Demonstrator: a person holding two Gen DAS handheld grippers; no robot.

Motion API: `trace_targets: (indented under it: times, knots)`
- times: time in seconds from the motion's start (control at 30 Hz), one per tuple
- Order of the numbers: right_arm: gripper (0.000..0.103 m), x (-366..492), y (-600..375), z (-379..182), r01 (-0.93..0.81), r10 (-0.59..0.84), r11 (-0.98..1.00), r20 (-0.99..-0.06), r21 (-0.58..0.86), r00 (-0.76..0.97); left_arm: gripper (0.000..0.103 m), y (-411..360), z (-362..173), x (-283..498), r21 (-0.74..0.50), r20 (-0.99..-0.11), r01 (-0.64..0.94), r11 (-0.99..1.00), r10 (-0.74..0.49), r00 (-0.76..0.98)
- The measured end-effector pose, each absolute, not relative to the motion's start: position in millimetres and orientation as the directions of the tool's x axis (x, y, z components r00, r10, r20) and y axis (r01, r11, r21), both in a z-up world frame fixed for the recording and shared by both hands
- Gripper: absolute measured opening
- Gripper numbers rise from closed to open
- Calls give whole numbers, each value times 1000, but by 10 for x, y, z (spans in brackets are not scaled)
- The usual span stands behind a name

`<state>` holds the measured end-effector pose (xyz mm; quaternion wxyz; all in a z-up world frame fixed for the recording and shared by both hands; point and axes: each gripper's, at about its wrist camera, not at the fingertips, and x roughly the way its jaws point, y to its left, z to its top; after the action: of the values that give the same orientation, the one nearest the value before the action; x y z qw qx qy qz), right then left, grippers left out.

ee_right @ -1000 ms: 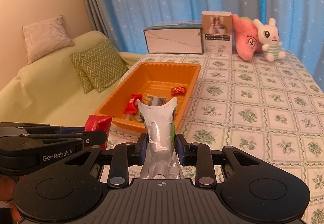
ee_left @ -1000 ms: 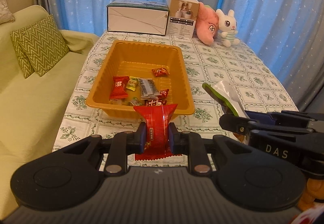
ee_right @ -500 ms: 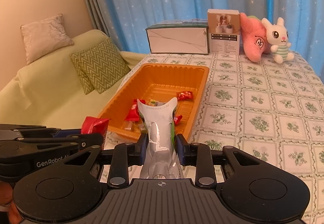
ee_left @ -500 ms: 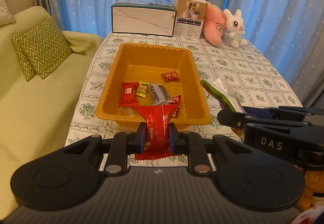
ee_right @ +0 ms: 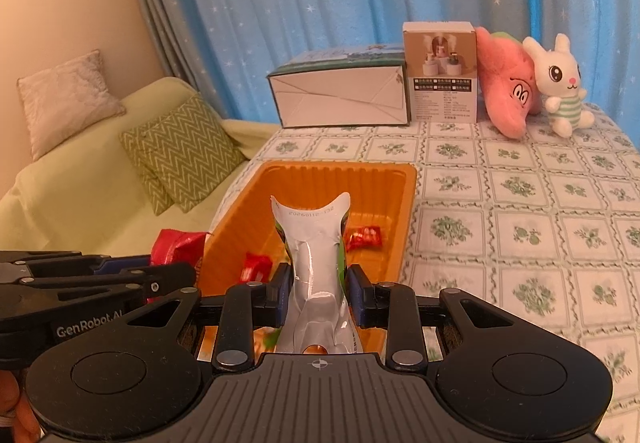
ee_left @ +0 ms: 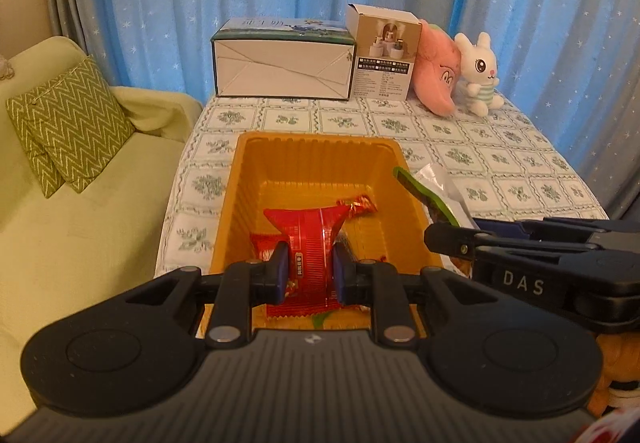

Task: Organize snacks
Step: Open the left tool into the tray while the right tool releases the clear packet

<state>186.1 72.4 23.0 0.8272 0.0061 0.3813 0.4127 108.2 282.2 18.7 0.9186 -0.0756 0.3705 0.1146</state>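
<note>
The orange tray [ee_left: 320, 159] lies directly ahead of and below both grippers, its near end under their fingertips, on the flower-patterned tablecloth [ee_left: 500, 163]. The left gripper [ee_left: 308, 267] is nearly closed, its blue pads pinching a red snack packet [ee_left: 310, 239] that stands up between them over the tray's near half. Beyond its tips, on the tray floor, lie another red packet [ee_left: 264, 247] and a small red wrapped candy [ee_left: 362, 203].

The right gripper [ee_right: 318, 283] sits just to the right of the left one, also over the tray's near end. Its jaws are drawn in on a silver-and-green snack pouch [ee_right: 314, 255], which rises upright between the pads. Past its tips, two red wrapped snacks [ee_right: 362, 237] rest in the tray. Neither held packet touches the tray as far as can be seen.
</note>
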Motion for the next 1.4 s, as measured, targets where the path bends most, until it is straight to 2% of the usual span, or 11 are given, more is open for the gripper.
trace_targets:
  times: [0.9,1.03,1.4]
  knots:
    - [31,2589,1253,-242,-619,640,706,-685,344,349,20,3279,-257,2026,-55,-734,-233,971,119,668]
    - [31,2599,1275,-268,-618,641,704,-687,349,343,27,3275,-275,2031,-42,-731,-241,970,135,669]
    - [31,2601,1300,-286,-613,648,700,-686,366,330,27,3326,-253,1730,-46,-717,-296,954,175,675]
